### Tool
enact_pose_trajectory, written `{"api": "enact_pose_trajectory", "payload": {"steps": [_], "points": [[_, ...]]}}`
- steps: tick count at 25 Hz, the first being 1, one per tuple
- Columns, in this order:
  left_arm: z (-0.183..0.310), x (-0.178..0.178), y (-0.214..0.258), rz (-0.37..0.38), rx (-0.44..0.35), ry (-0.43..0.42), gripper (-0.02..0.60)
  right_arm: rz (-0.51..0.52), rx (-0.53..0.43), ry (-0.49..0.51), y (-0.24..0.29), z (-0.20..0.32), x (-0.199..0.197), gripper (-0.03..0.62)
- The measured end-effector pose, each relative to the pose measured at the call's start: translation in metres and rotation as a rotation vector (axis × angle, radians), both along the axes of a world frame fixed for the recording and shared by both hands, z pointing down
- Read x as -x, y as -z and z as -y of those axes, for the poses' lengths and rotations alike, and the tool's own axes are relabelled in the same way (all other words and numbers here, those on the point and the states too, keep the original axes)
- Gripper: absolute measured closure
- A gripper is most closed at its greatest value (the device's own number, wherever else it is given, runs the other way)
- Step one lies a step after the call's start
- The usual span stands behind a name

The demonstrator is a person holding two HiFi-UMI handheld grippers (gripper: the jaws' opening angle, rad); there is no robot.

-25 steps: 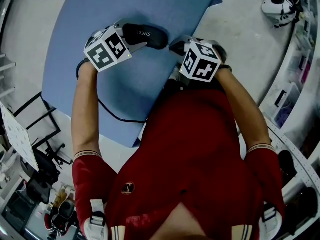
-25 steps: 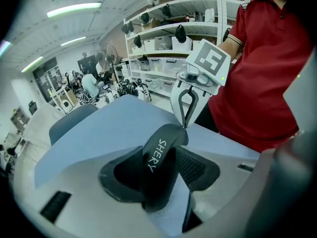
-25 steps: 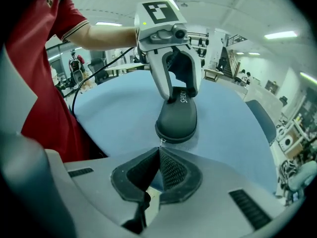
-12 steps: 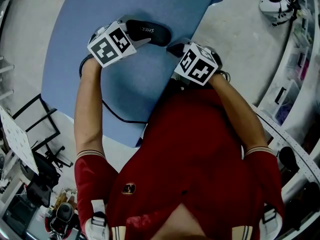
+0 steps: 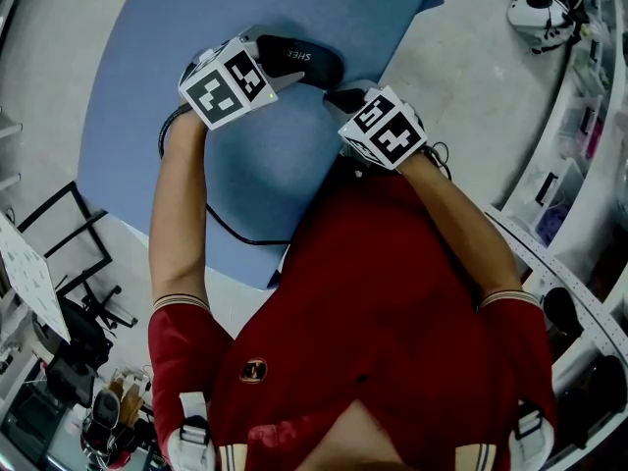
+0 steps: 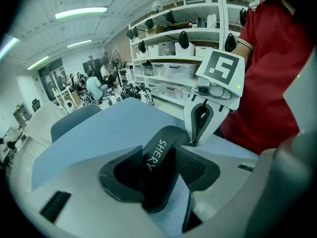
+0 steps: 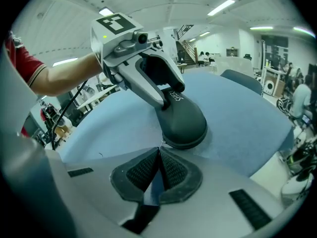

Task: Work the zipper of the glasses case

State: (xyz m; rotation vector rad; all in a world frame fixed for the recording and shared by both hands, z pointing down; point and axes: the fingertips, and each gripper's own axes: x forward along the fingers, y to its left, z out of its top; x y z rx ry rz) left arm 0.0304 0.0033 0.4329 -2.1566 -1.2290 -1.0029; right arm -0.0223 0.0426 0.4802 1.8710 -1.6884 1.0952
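A black glasses case (image 5: 306, 60) printed "SHERY" lies on the blue mat (image 5: 235, 175). My left gripper (image 5: 275, 67) is shut across the case's middle; in the left gripper view its dark pads (image 6: 124, 175) press both sides of the case (image 6: 158, 162). My right gripper (image 5: 339, 96) meets the case's near end. In the right gripper view its jaws (image 7: 159, 155) are shut, tips pinched together on the small metal zipper pull (image 7: 161, 144) at the rim of the case (image 7: 184, 123). The left gripper (image 7: 143, 81) reaches over the case from behind.
A black cable (image 5: 228, 226) runs over the mat's near part. The mat lies on a pale table (image 5: 471, 77) and its near corner reaches my red shirt (image 5: 392, 302). Shelves with bins (image 6: 168, 71) stand beyond the table.
My right gripper has rolled about its own axis while staying at the case's end. The left gripper keeps its grip on the case, which has barely shifted.
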Motion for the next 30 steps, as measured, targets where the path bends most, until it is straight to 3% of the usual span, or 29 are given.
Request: {"api": "enact_pose_trajectory", "payload": {"steps": [11,22,27,30], "points": [[0.000,0.003,0.002,-0.039,0.000,0.009,0.390,0.058,-0.029,-0.098,-0.002,0.002,0.000,0.589],[-0.004,0.010,0.001,-0.116,-0.004,0.045,0.380,-0.081,0.000,-0.061,0.003,-0.018,-0.015,0.551],[-0.008,0.009,0.015,-0.183,0.012,0.116,0.380,-0.153,-0.019,-0.001,0.019,-0.031,-0.027,0.543],[-0.008,0.010,0.024,-0.225,0.039,0.200,0.380,-0.186,-0.065,0.029,0.031,-0.036,-0.039,0.542]]}}
